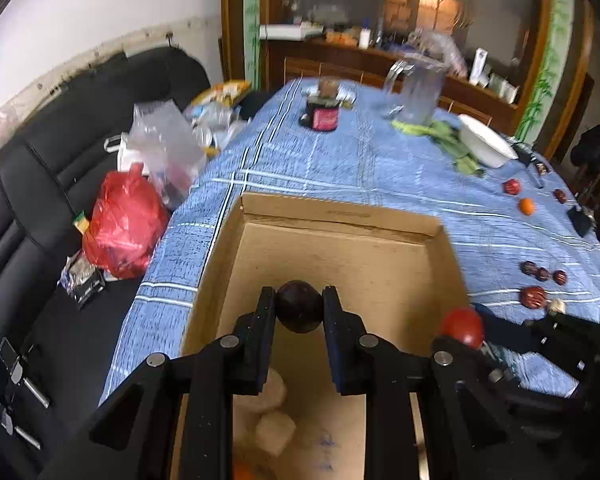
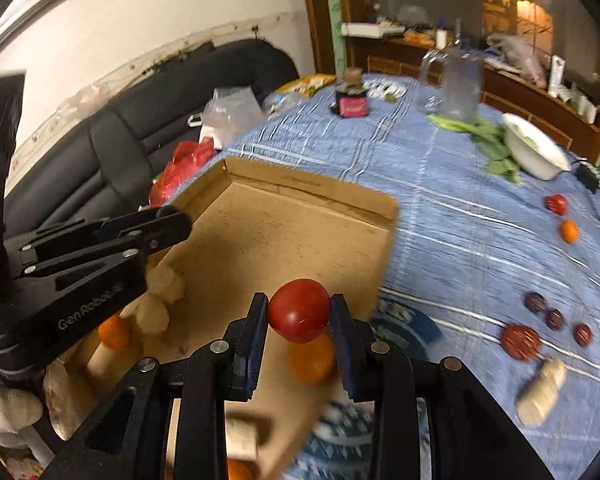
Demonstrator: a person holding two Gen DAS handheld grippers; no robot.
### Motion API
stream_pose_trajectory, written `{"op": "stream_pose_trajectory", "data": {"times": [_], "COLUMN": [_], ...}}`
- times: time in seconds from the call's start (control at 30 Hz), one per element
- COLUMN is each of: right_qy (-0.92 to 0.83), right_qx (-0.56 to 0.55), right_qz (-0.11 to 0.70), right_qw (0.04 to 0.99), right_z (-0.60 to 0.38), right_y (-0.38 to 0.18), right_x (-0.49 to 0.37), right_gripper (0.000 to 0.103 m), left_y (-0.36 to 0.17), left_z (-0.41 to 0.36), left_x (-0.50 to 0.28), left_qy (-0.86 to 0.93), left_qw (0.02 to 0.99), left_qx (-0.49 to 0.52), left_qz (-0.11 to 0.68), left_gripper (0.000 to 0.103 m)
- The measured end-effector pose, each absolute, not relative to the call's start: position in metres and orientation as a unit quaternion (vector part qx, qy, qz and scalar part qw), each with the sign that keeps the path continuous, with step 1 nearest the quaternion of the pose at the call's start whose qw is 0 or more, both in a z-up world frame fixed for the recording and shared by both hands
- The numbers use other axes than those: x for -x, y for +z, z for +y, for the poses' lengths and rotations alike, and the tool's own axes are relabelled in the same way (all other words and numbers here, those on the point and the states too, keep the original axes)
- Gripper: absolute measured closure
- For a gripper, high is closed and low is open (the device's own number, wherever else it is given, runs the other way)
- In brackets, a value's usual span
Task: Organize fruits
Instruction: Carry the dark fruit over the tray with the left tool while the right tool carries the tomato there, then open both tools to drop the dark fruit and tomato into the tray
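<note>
A: What do we have in our left claw (image 1: 299, 307)?

B: We have a dark round fruit (image 1: 299, 306). The two fingers squeeze it tight, one on each side. We hold it up over the open cardboard box (image 1: 340, 222).

A: And our right claw (image 2: 299, 312)?

B: It holds a red fruit (image 2: 299, 310), maybe a tomato. The fingers press on both sides of it. We hold it above the box's near right corner, close to the edge.

A: What is in the box?

B: We see an orange fruit (image 2: 311, 364) right under the red one. Another orange one (image 2: 114, 334) sits over at the left, next to some pale lumpy things (image 2: 154, 312). We cannot tell what those are.

A: What is on the table?

B: The blue cloth (image 1: 340, 168) has more fruit on the right side. There is a big dark red one (image 2: 520, 342), and three small dark ones (image 2: 554, 319) just past it. Far back sit one red fruit (image 2: 556, 204) and one small orange one (image 2: 569, 231), near a white bowl (image 2: 534, 150).
</note>
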State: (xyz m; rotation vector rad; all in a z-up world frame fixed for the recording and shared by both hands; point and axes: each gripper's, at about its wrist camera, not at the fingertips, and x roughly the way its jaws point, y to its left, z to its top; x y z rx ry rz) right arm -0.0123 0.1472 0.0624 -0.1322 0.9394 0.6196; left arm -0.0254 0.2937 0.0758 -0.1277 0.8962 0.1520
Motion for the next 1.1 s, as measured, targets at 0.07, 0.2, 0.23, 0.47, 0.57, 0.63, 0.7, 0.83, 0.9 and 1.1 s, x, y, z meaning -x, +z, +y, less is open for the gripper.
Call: {"op": "stream_pose_trajectory", "data": {"times": [0.07,0.2,0.23,0.47,0.57,0.63,0.7,0.83,0.9,1.1], "right_qy": [0.293,0.290,0.289,0.286,0.285,0.284,0.280,0.283,0.284,0.293], "right_qx": [0.065,0.062,0.063,0.076,0.084,0.088,0.096,0.108,0.112,0.099], "right_qz": [0.461,0.485,0.489,0.500,0.497,0.495,0.492,0.463,0.446,0.396], "right_qw": [0.835,0.823,0.820,0.814,0.815,0.816,0.819,0.833,0.841,0.864], "right_z": [0.157,0.164,0.166,0.170,0.173,0.174,0.175,0.172,0.169,0.142], "right_y": [0.053,0.036,0.033,0.023,0.024,0.024,0.024,0.034,0.042,0.075], "right_x": [0.000,-0.012,-0.015,-0.023,-0.023,-0.022,-0.020,-0.011,-0.006,0.026], "right_gripper": [0.069,0.069,0.069,0.068,0.068,0.068,0.068,0.057,0.052,0.047], "left_y": [0.068,0.049,0.046,0.030,0.030,0.030,0.030,0.043,0.057,0.099], "left_z": [0.301,0.309,0.310,0.312,0.311,0.311,0.314,0.321,0.324,0.314], "left_x": [0.011,-0.009,-0.012,-0.022,-0.022,-0.023,-0.022,-0.011,0.000,0.049], "left_qy": [0.074,0.074,0.075,0.081,0.084,0.087,0.088,0.085,0.080,0.065], "left_qw": [0.885,0.866,0.862,0.846,0.846,0.846,0.845,0.851,0.860,0.894], "left_qx": [0.070,0.078,0.080,0.082,0.080,0.077,0.083,0.104,0.118,0.137], "left_qz": [0.454,0.488,0.495,0.520,0.520,0.521,0.521,0.508,0.490,0.422], "left_gripper": [0.081,0.081,0.081,0.080,0.079,0.074,0.067,0.062,0.056,0.039]}}
